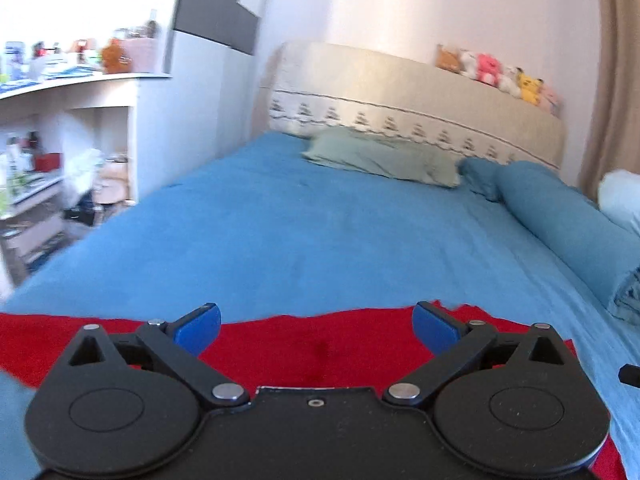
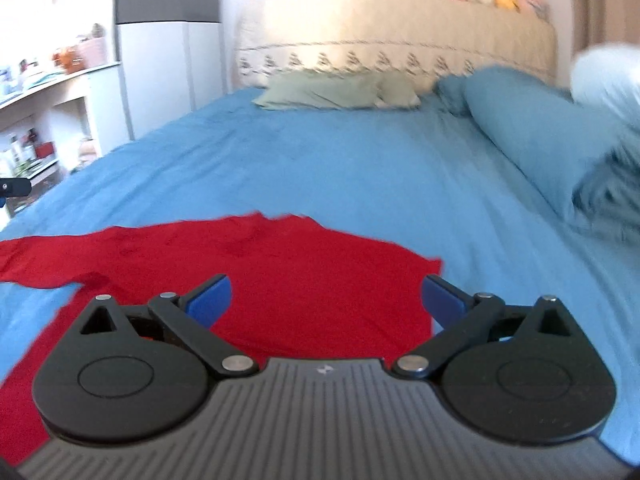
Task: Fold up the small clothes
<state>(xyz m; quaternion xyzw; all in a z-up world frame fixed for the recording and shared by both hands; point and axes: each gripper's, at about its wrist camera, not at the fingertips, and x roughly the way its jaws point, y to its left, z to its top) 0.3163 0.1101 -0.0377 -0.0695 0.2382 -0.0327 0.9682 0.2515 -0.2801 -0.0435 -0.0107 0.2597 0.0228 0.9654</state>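
Lying flat on the blue bed [image 2: 320, 168]: red garment [image 2: 280, 280], near edge cut off behind both tongs. Spreading wide, pinching nothing: left tongs [image 1: 316, 326], right tongs [image 2: 326, 300]. Blurring beyond: green pillow [image 1: 380, 156], blue bolster [image 1: 568, 216], cluttered shelves [image 1: 60, 80].

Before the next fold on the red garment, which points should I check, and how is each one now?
1. Left gripper open, holding nothing: ok.
2. Right gripper open, holding nothing: ok.
3. Red garment lies on the blue bedsheet: ok.
4. Garment flat, without wrinkles: cannot tell, grippers hide part of it.
5. Sheet beyond the garment free, green pillow far away: ok.
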